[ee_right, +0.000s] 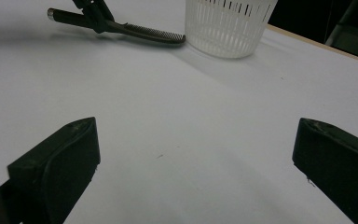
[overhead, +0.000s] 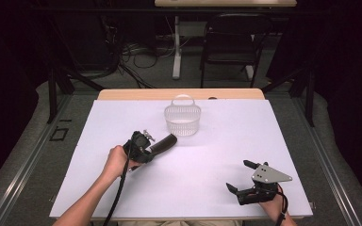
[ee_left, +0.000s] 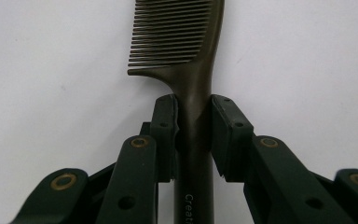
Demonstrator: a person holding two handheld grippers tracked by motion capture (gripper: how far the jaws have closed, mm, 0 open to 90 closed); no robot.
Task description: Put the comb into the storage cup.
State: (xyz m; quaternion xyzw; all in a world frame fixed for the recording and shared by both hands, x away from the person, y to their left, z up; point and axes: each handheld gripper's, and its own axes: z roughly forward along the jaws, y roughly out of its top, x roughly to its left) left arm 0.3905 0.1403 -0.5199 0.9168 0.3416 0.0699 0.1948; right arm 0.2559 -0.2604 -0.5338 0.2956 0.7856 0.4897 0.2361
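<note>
A: What have the left tongs (ee_left: 193,109) got?

B: A dark brown comb (ee_left: 193,84). The pads press on both sides of its handle, just below where the teeth begin, so they are clamped on it. In the left gripper view the teeth run off the top edge and the handle passes down between the jaws.

A: Where is the comb in the scene?

B: Left of the middle of the white surface (overhead: 217,165), with its toothed end pointing right and far, toward the white basket (overhead: 183,120). From the right gripper view it looks lifted just clear of the surface, with a faint shadow under it, and its tip is close to the basket's side without touching.

A: And the basket?

B: It stands upright near the far edge, with its handle raised.

A: The right tongs (overhead: 242,176)?

B: Wide open with nothing between the jaws, low over the near right part of the surface, well apart from the comb and the basket.
</note>
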